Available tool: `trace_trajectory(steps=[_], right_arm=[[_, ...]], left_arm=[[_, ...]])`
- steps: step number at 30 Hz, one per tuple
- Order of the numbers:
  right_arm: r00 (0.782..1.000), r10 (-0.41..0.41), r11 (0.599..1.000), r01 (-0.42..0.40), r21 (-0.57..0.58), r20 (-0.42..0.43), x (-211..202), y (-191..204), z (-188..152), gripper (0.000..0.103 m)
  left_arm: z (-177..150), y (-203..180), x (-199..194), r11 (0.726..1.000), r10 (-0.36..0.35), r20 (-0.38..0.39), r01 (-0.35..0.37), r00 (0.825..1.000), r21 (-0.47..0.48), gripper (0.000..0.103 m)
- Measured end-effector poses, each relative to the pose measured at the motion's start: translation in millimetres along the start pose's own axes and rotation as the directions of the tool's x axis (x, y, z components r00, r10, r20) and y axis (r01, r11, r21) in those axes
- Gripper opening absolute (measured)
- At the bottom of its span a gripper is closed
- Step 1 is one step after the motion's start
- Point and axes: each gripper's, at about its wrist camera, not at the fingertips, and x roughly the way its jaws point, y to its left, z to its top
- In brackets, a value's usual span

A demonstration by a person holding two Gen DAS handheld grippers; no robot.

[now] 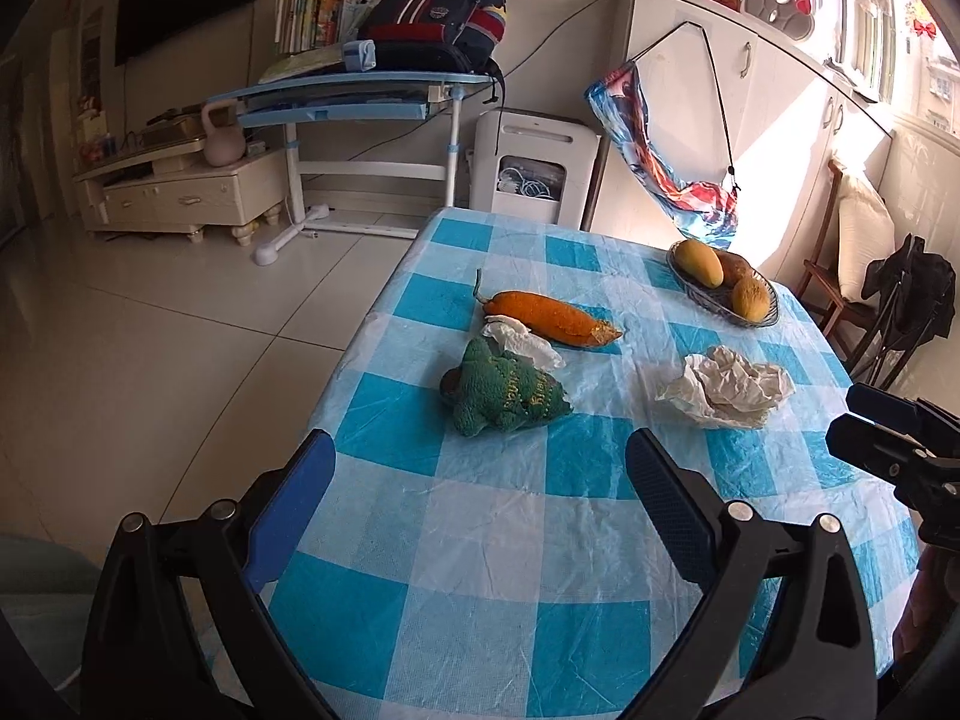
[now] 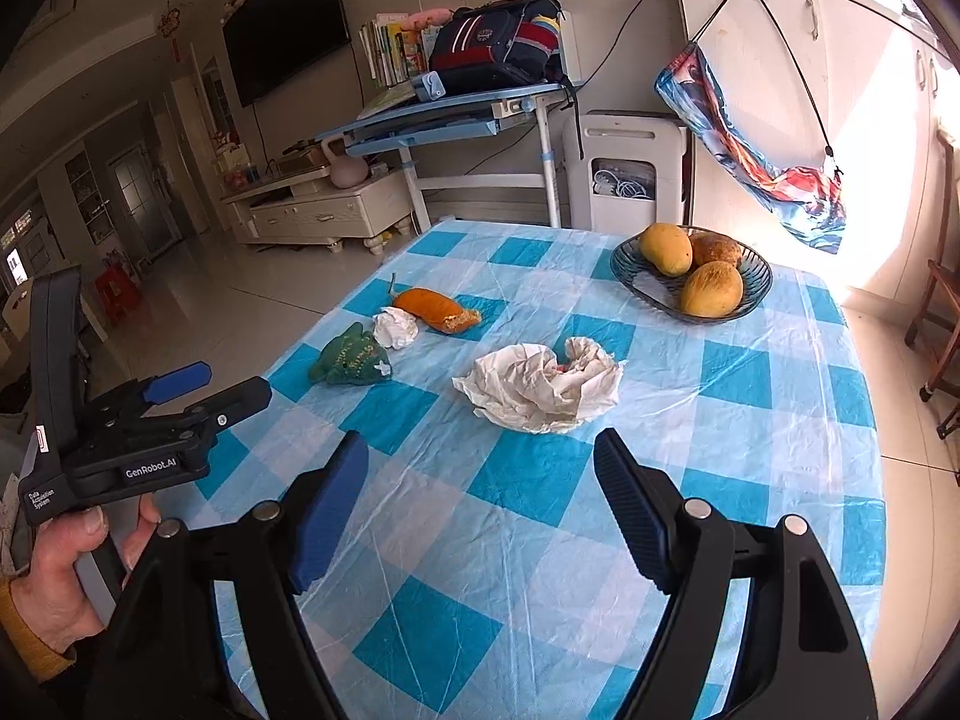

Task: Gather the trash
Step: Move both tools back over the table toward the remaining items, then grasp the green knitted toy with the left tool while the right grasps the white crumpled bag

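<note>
Trash is yet to be touched: the approach is judged to be the step in hand, with nothing gathered. On the checked tablecloth (image 2: pixel 540 510) a large crumpled paper (image 2: pixel 543 387) lies at about twelve o'clock from the right gripper (image 2: pixel 480 510), whose jaws are spread wide with only cloth between them. A smaller paper wad (image 2: pixel 396 327) is seen at about eleven o'clock in the right wrist view, touching an orange peel (image 2: pixel 438 309) and just beside a green knitted toy (image 2: pixel 351 360). The left gripper (image 1: pixel 480 510) is likewise released and empty, with the toy at twelve o'clock from it. A fruit bowl (image 2: pixel 636 288) stands at one o'clock, well apart. No bin is shown. Next, the right jaws would need to be carried forward, lowered astride the large paper and clenched on it.
</note>
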Motion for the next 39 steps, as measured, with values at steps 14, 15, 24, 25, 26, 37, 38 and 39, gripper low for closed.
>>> trace_trajectory(steps=[14, 15, 24, 25, 26, 37, 38, 39], right_arm=[[0.993, 0.044, 0.992, -0.030, 0.126, -0.113, 65, -40, 10, 0.058], [0.992, 0.052, 0.990, -0.036, 0.136, -0.117, 67, -42, 9, 0.054], [0.992, 0.084, 0.986, -0.069, 0.149, -0.097, 62, -37, 10, 0.022], [0.992, 0.089, 0.985, -0.074, 0.153, -0.094, 60, -37, 9, 0.021], [0.992, 0.093, 0.985, -0.078, 0.156, -0.089, 57, -35, 8, 0.021], [0.991, 0.129, 0.981, -0.122, 0.147, -0.039, 11, -7, -5, 0.020], [0.991, 0.132, 0.980, -0.126, 0.155, -0.034, 7, -7, -7, 0.020], [0.990, 0.136, 0.978, -0.129, 0.164, -0.032, 4, -7, -10, 0.020]], left_arm=[[32, -9, 76, 1.000, 0.031, -0.087, -0.031, 0.996, 0.004, 0.094], [32, -9, 80, 0.999, 0.035, -0.096, -0.035, 0.995, 0.006, 0.094], [24, -5, 89, 0.998, -0.063, -0.137, 0.061, 0.989, -0.019, 0.040], [23, -3, 87, 0.997, -0.071, -0.137, 0.069, 0.988, -0.025, 0.037], [21, -2, 84, 0.997, -0.076, -0.135, 0.073, 0.988, -0.028, 0.032], [5, 7, 54, 0.984, -0.175, -0.151, 0.170, 0.973, -0.051, 0.018], [3, 7, 55, 0.985, -0.169, -0.161, 0.164, 0.972, -0.045, 0.019], [1, 6, 56, 0.986, -0.166, -0.166, 0.161, 0.972, -0.042, 0.020]])
